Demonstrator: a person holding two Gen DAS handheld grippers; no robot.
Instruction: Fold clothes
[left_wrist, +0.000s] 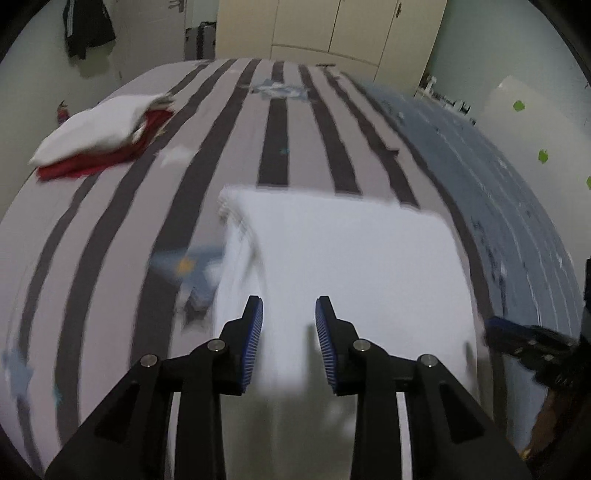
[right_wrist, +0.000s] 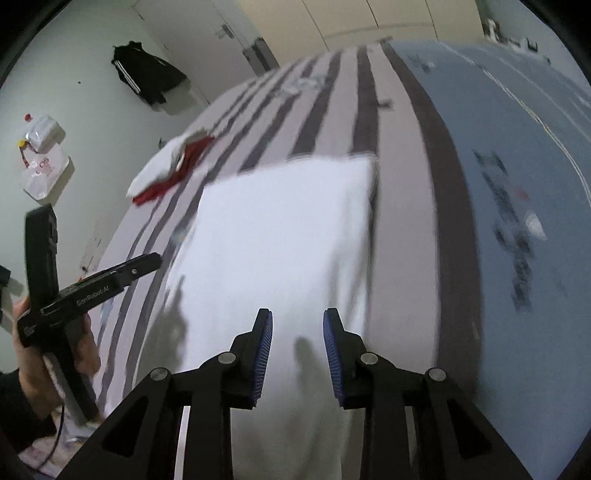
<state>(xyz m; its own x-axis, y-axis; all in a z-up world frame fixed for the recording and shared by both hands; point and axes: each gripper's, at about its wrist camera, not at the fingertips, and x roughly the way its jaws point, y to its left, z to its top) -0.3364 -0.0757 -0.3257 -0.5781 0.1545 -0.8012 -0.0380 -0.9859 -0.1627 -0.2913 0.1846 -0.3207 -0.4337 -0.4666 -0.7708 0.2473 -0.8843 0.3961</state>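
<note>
One white garment (left_wrist: 351, 266) lies folded to a rectangle on the striped bed (left_wrist: 110, 236), apparently near done. Both grippers, left (left_wrist: 289, 339) and right (right_wrist: 297, 350), hover over it, jaws apart, empty. A folded pile (left_wrist: 96, 140) sits well apart.

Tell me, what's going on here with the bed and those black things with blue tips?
A person is folding clothes on a striped bed, with a pair of tongs in each hand. A white garment lies folded in front of them. The left tongs and the right tongs both hang over its near edge, jaws apart and gripping nothing. Further back, on the left side of the bed, sits a pile of folded white and red clothes.
</note>
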